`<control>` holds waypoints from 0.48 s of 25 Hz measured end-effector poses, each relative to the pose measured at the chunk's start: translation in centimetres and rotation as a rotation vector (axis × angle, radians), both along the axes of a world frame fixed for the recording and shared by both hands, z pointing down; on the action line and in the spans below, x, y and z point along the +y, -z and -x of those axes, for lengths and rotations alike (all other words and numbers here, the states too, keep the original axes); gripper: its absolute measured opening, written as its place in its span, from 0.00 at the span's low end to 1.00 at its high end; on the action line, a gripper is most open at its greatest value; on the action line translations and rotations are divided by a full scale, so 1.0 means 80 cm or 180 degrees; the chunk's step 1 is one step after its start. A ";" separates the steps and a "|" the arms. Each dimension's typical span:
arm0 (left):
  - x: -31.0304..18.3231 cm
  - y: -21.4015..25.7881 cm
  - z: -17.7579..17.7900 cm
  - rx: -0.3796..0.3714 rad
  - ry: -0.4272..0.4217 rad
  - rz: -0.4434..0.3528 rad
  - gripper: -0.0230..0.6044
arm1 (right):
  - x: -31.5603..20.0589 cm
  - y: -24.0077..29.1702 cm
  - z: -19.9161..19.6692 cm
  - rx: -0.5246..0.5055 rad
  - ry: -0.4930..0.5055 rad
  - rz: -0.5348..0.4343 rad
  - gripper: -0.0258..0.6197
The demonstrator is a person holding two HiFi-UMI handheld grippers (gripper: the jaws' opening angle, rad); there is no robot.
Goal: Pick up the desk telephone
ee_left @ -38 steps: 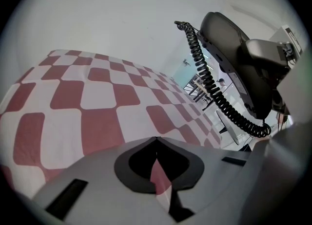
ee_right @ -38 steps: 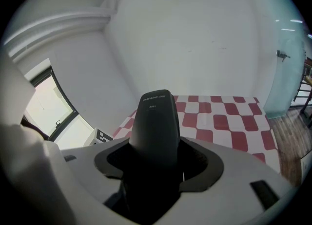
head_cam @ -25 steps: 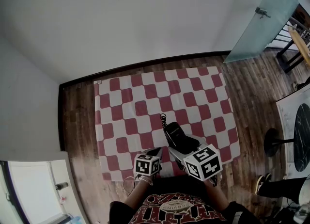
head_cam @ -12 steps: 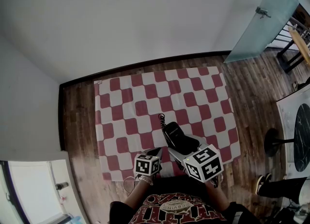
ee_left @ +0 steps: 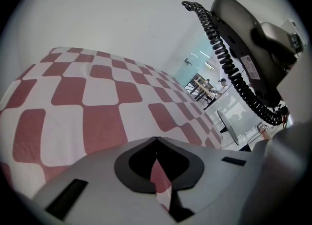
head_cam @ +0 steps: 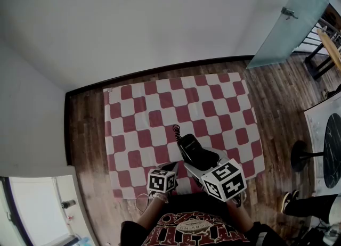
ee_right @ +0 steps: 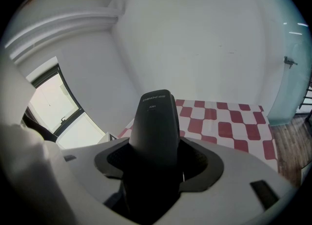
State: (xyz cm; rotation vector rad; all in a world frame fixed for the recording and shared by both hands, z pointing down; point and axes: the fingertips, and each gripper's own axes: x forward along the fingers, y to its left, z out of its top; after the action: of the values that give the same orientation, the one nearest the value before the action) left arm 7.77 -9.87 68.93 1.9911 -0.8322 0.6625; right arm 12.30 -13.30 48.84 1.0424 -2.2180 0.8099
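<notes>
The black desk telephone [head_cam: 195, 152] hangs above the near right part of the red-and-white checked cloth [head_cam: 160, 106], its body running away from me. My right gripper [head_cam: 201, 166] is shut on its near end; in the right gripper view the telephone [ee_right: 155, 121] stands up between the jaws of the right gripper [ee_right: 156, 158]. A coiled black cord [ee_left: 228, 63] dangles from the telephone's underside [ee_left: 253, 34], seen at the upper right of the left gripper view. My left gripper [head_cam: 170, 167] sits just left of it near the cloth's front edge; the left gripper [ee_left: 156, 141] is shut on nothing.
Dark wood floor [head_cam: 85, 128] surrounds the cloth. A white wall [head_cam: 160, 21] rises behind it. A glass door [head_cam: 287, 21] stands at the back right. A round table and its base [head_cam: 301, 156] lie to the right, with someone's shoe [head_cam: 289, 201] near it.
The telephone and my right gripper have drifted very slightly; the cord's top end sits a touch further left. The left gripper has not moved.
</notes>
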 end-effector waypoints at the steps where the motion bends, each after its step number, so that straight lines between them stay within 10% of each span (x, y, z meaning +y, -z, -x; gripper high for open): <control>1: 0.001 0.001 0.000 0.0001 -0.0003 0.0008 0.04 | 0.000 0.001 0.000 0.0003 0.0008 -0.0002 0.50; 12: 0.003 0.000 0.000 -0.0004 -0.0023 0.0018 0.04 | 0.002 -0.001 0.001 0.0000 0.0034 0.0011 0.50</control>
State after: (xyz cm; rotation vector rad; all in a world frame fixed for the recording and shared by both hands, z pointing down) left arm 7.81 -9.65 68.90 1.9896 -0.8236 0.6697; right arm 12.22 -13.13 48.91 1.0282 -2.2195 0.8087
